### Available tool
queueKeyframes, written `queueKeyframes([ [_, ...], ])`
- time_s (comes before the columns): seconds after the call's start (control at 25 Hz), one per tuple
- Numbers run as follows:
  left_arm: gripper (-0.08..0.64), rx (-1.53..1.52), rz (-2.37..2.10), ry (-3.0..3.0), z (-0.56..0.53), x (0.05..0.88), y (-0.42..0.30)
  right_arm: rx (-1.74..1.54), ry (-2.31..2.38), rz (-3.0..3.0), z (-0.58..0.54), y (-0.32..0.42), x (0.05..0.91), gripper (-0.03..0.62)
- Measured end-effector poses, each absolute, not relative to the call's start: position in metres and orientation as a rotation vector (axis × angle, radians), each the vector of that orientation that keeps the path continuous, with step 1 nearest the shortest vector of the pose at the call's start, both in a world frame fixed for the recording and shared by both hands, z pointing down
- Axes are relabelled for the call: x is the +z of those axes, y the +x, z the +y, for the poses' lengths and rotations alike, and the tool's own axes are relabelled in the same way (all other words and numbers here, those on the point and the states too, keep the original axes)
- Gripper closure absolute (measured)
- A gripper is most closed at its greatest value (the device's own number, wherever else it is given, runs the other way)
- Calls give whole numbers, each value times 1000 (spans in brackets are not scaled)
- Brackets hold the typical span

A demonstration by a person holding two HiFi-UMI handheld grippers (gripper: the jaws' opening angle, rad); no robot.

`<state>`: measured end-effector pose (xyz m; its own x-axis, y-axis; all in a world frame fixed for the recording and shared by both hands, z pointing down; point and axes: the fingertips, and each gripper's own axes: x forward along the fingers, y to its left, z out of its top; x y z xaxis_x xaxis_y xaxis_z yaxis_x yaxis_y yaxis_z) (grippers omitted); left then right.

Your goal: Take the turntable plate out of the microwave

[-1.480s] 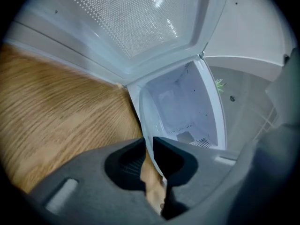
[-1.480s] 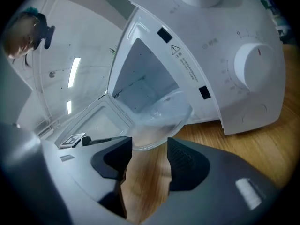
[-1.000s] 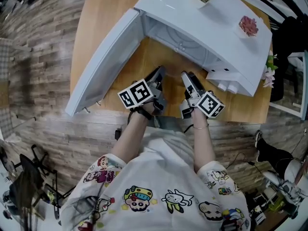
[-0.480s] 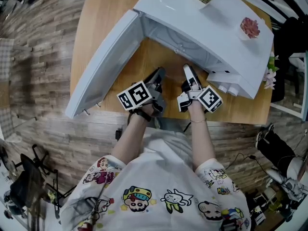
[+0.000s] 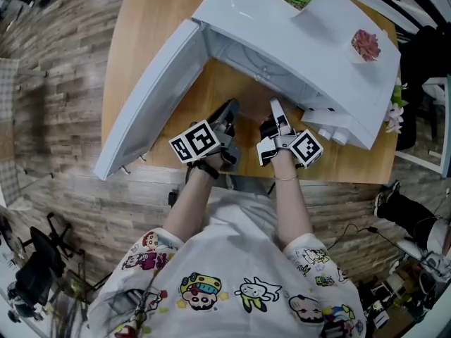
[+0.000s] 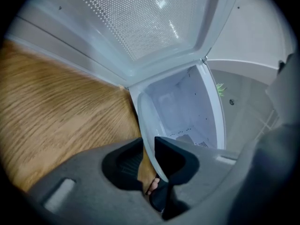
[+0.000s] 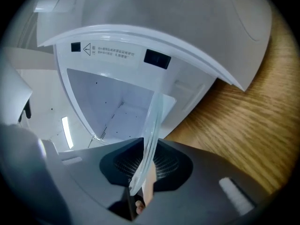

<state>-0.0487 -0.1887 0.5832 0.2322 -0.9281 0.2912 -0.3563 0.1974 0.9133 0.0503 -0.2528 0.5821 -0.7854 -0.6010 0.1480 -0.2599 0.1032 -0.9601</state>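
At centre frame, the left gripper [image 5: 227,113] is opening its jaws around the glass turntable plate [image 7: 151,121] while the right gripper [image 5: 273,111] clamps its rim; a one-sided grip risks tilt and a drop.

The microwave [image 5: 296,41] door [image 5: 149,97] stands wide open on the left, a long white wall slanting across the counter [image 5: 141,20] and barring that side. With the oven front it forms a wedge of bare wood, open only toward the person. Both claws sit close together in that wedge, and the glass plate [image 7: 151,125] bridges them. Its rim lies between the opening jaws of the left claw [image 5: 229,111] and the closing jaws of the right claw [image 5: 274,106]. Behind the plate the cavity's white walls stand well back. The oven's top edge overhangs the mouth. A strip of counter before the knobs [image 5: 331,130] lies free.
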Motion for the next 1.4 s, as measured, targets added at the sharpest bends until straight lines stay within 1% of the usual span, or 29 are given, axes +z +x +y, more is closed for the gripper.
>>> queueKeyframes([
  [0.36, 446, -675, -1317, 1359, -209, 587, -57, -1795, -766, 2010, -245, 51, 583, 540],
  [0.44, 447, -661, -1328, 1352, -212, 588, -59, -1787, -763, 2027, -242, 51, 583, 540],
  [0.48, 475, -649, -1337, 1350, -213, 589, -60, -1778, -765, 2041, -240, 51, 583, 538],
  [0.64, 483, -653, -1357, 1351, -207, 588, -60, -1734, -796, 2108, -236, 51, 580, 534],
  [0.88, 489, -655, -1369, 1392, -194, 579, -59, -1691, -835, 2143, -223, 53, 573, 518],
  [1.4, 491, -639, -1352, 1458, -173, 573, -62, -1646, -836, 2108, -198, 51, 569, 517],
])
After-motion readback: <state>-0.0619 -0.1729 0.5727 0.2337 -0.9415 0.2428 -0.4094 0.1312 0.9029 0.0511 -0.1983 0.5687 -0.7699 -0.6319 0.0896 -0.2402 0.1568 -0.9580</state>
